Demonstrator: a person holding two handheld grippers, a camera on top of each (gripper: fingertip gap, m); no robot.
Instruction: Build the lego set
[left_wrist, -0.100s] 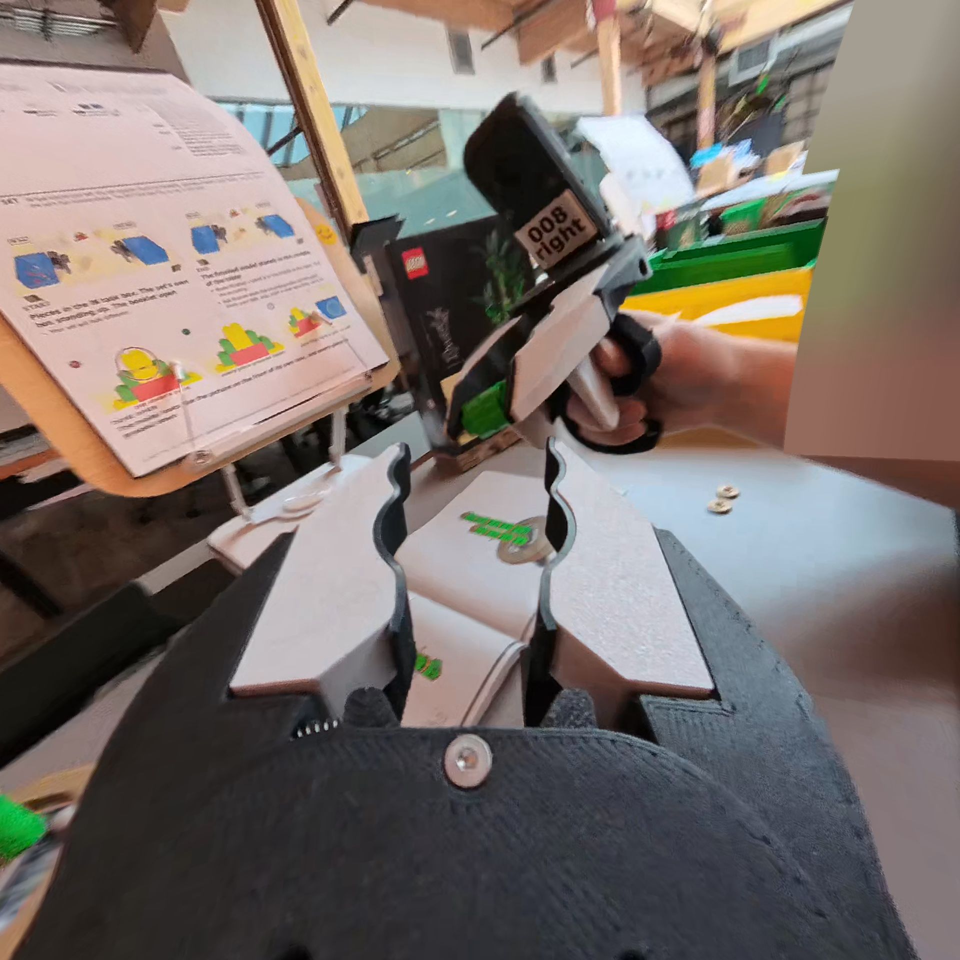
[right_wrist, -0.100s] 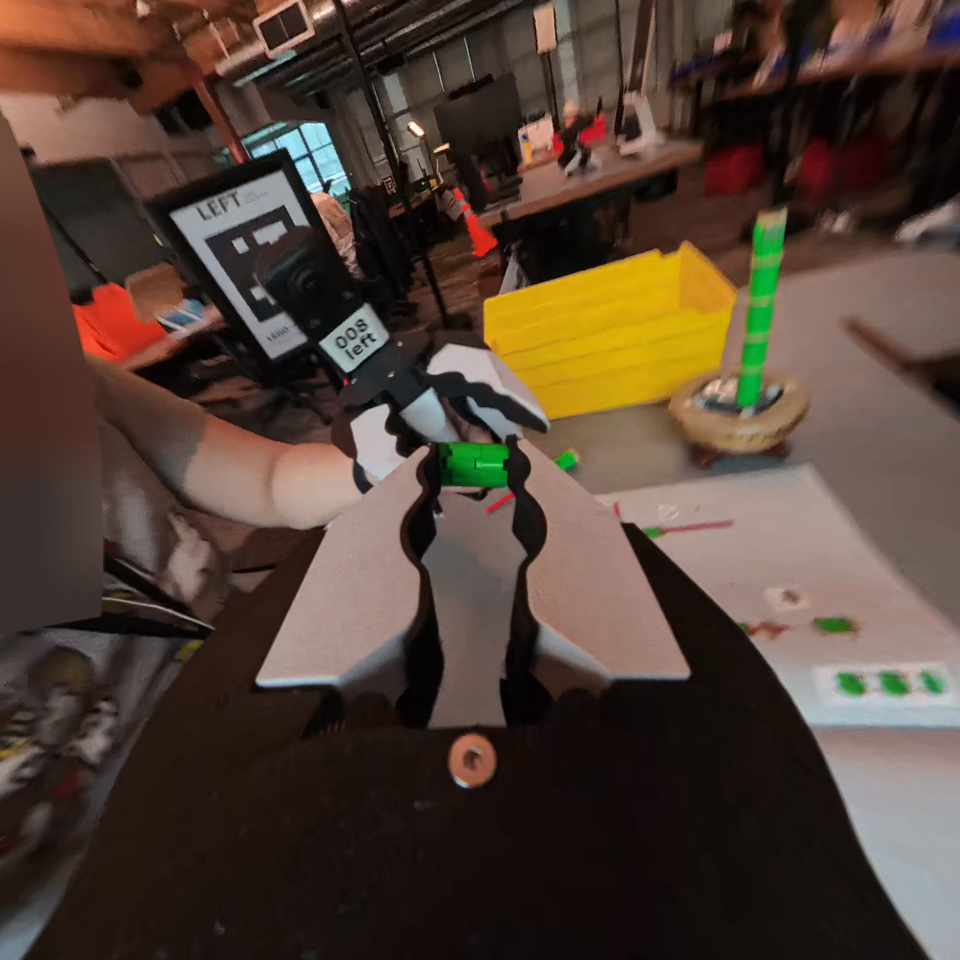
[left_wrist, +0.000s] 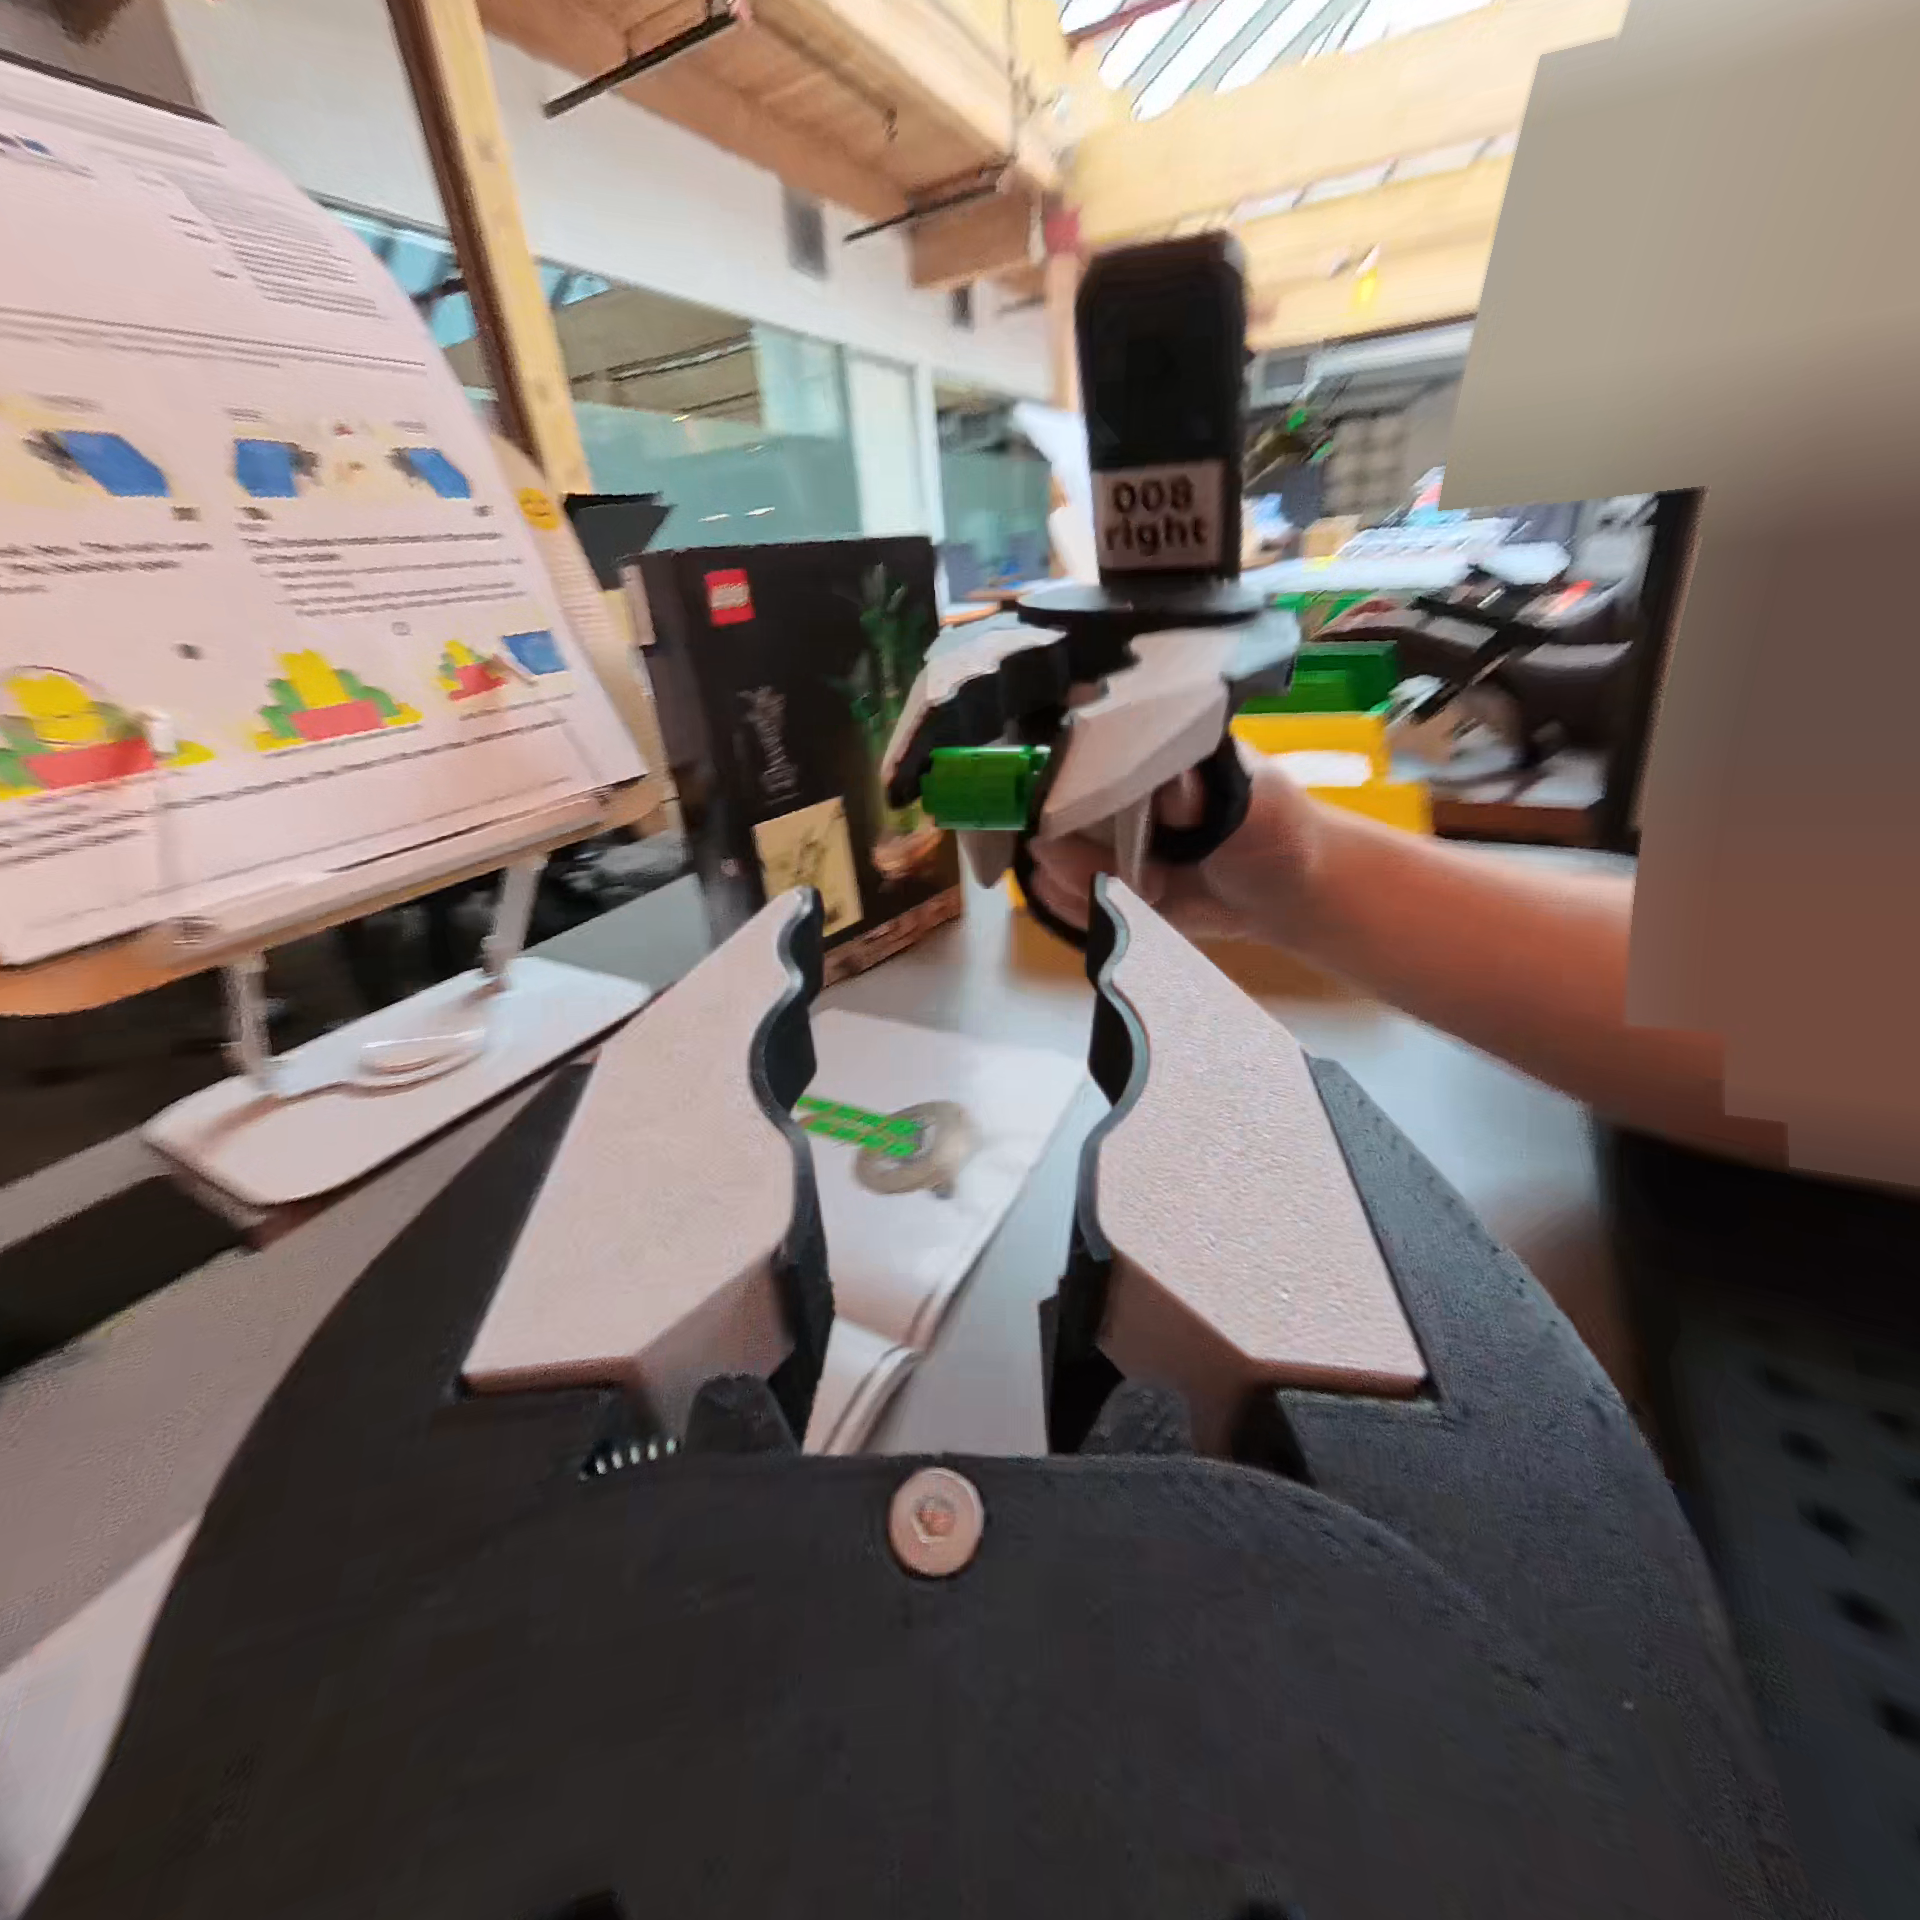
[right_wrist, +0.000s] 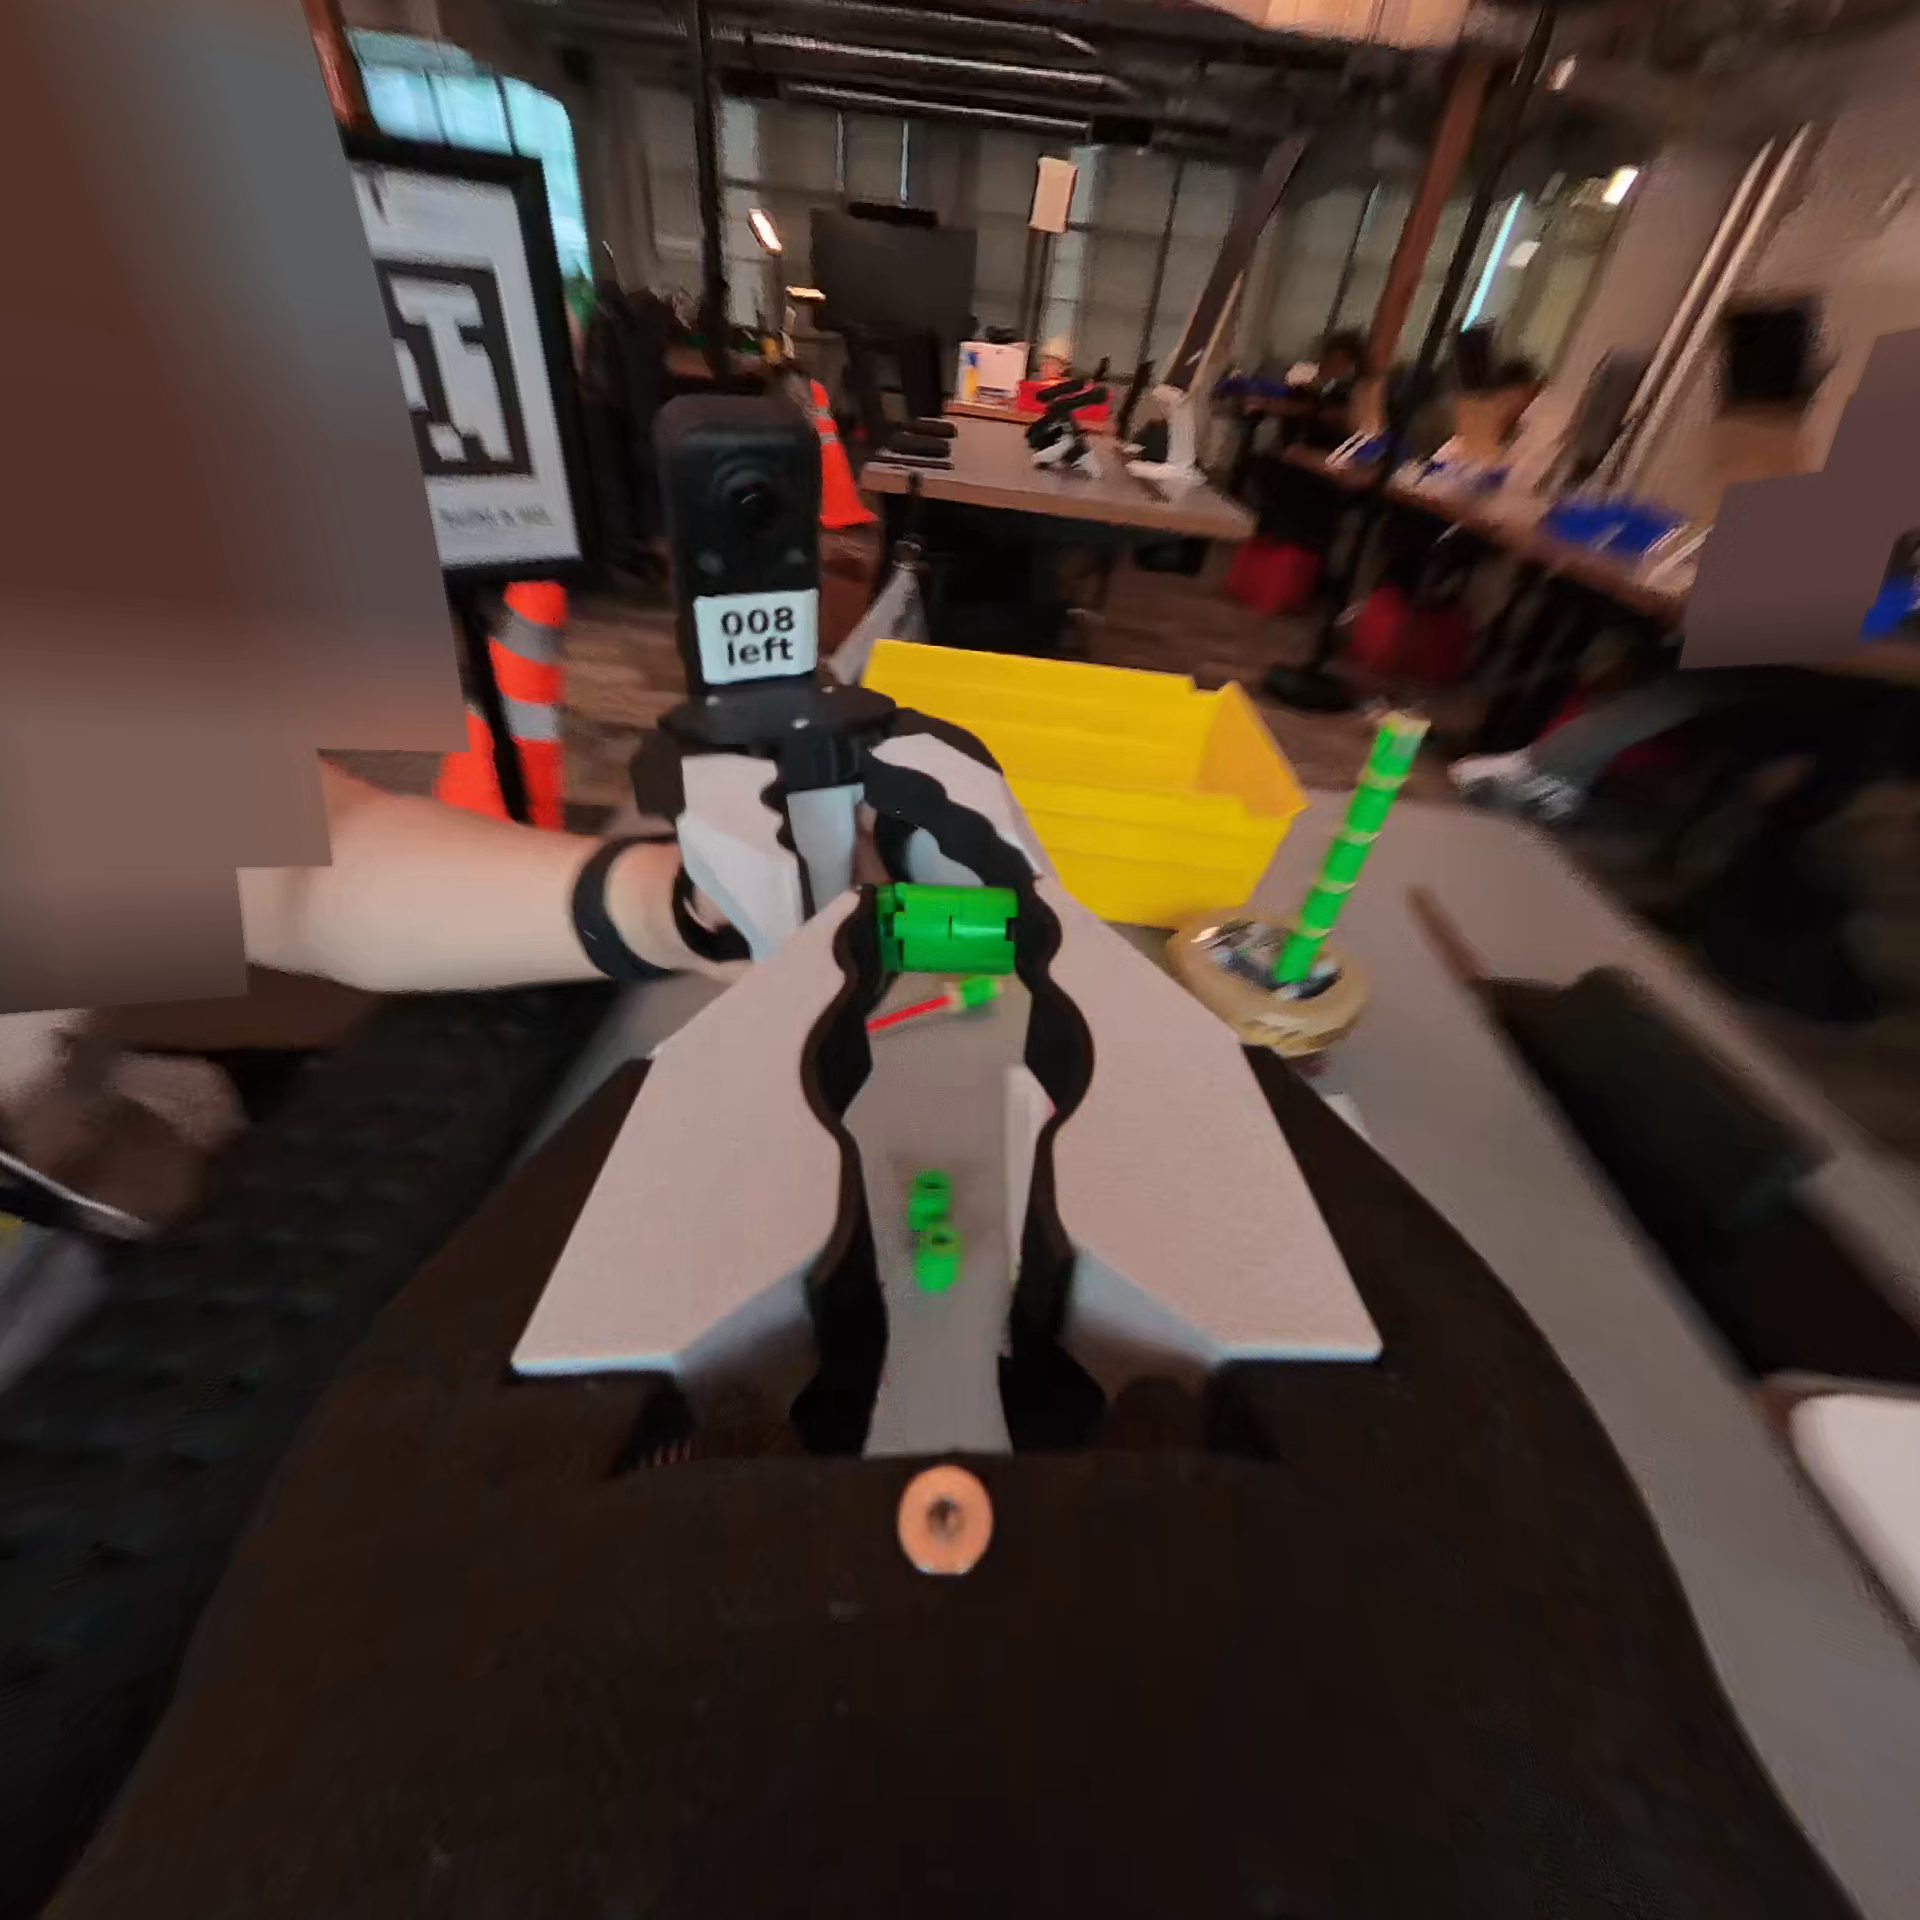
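Observation:
My right gripper (right_wrist: 943, 912) is shut on a short green cylinder piece (right_wrist: 945, 930), held sideways between its fingertips above the table. It shows in the left wrist view (left_wrist: 982, 787) too, with the right gripper (left_wrist: 977, 805) up ahead. My left gripper (left_wrist: 953, 902) is open and empty, low in front of the right one. In the right wrist view the left gripper (right_wrist: 831, 862) sits just behind the green piece. A green bamboo stalk (right_wrist: 1345, 862) stands in a tan pot (right_wrist: 1262, 987). Two small green pieces (right_wrist: 930, 1231) lie on the table.
An instruction booklet (left_wrist: 260, 623) on a stand is at the left, with the black set box (left_wrist: 800, 727) behind. A white sheet (left_wrist: 935, 1226) holds green parts and a round piece. A yellow bin (right_wrist: 1091, 790) and a red-and-green rod (right_wrist: 935, 1008) lie beyond. Both grippers' tips are close together, under 4 cm apart.
Both grippers have tipped up to level, and the right one now stands upright facing the left. The green piece stays in the right gripper; the left stays open.

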